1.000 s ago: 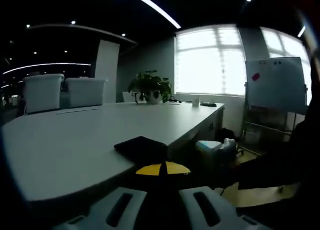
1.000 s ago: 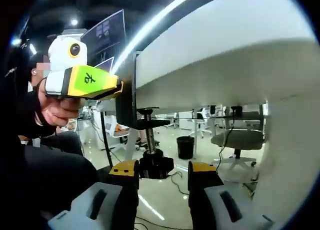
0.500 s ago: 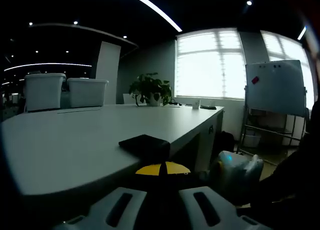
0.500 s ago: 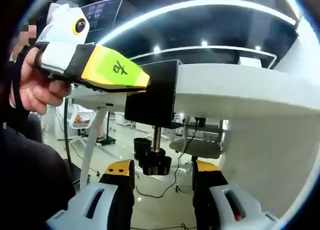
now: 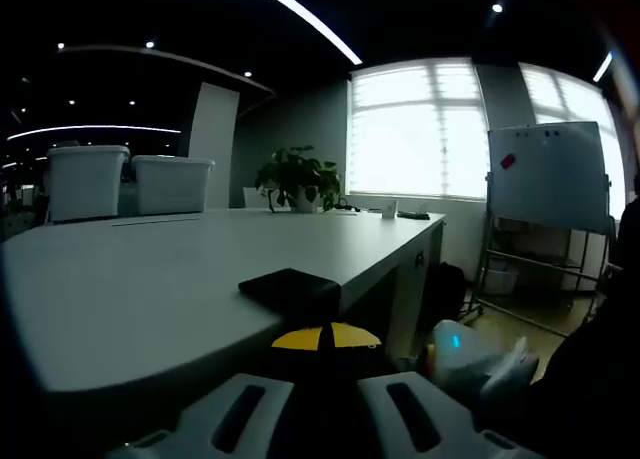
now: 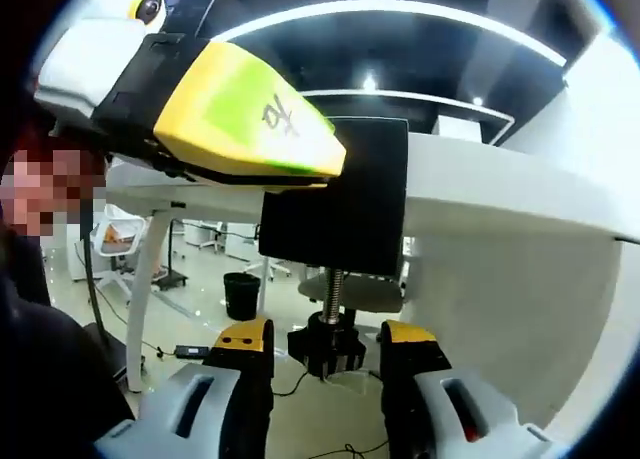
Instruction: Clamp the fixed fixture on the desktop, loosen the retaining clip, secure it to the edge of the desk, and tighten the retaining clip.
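Note:
The black clamp fixture (image 5: 290, 284) sits over the rim of the white desk (image 5: 150, 279), its top plate lying on the desktop. My left gripper (image 5: 325, 337) is shut on it, yellow tips together. In the right gripper view the same clamp (image 6: 335, 194) hangs on the desk edge (image 6: 480, 194), with the yellow-green left gripper (image 6: 335, 164) holding it from the left. Below the desk edge its threaded screw (image 6: 333, 294) ends in a black knob (image 6: 328, 351). My right gripper (image 6: 325, 331) is open, one jaw on each side of that knob, small gaps showing.
A whiteboard (image 5: 548, 174) stands at the right. A potted plant (image 5: 298, 174) and two white bins (image 5: 88, 182) sit at the desk's far end. Under the desk are a desk leg (image 6: 140, 299) and a black waste bin (image 6: 243, 294). The right gripper's white body (image 5: 470, 354) shows low right.
The right gripper has come closer under the desk edge, so clamp and left gripper loom larger and the knob sits between its jaws. The left gripper keeps its hold unmoved.

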The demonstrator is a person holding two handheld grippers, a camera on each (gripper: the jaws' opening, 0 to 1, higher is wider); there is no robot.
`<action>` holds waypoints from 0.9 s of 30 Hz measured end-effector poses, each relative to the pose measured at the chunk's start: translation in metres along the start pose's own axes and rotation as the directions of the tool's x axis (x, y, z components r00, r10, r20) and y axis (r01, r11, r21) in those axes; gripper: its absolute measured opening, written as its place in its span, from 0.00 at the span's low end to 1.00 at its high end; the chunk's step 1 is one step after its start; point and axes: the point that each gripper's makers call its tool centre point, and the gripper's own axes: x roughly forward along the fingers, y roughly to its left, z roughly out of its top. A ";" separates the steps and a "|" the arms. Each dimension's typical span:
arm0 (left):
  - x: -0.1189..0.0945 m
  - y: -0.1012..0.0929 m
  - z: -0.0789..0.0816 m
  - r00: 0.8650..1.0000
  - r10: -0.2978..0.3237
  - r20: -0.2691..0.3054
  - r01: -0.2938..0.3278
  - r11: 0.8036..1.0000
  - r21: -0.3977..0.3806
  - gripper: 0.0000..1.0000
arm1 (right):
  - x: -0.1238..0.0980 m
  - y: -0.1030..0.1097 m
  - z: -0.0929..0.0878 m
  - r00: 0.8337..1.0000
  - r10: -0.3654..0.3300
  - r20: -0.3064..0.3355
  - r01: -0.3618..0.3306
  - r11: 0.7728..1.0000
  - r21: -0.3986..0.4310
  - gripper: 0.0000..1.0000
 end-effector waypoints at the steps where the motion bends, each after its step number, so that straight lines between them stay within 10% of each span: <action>1: 0.000 0.000 0.000 1.000 0.000 0.000 0.000 1.000 0.000 0.01 | 0.002 -0.002 -0.001 1.000 -0.005 -0.006 0.005 1.000 -0.001 0.40; 20: 0.001 0.001 0.000 1.000 0.007 -0.002 -0.007 1.000 0.007 0.01 | 0.001 -0.003 -0.001 1.000 0.001 -0.013 -0.002 0.999 -0.049 0.28; 27: 0.001 0.001 0.000 1.000 0.006 -0.002 -0.006 1.000 0.005 0.01 | 0.001 0.006 -0.002 0.987 0.160 -0.021 -0.160 0.987 -0.006 0.27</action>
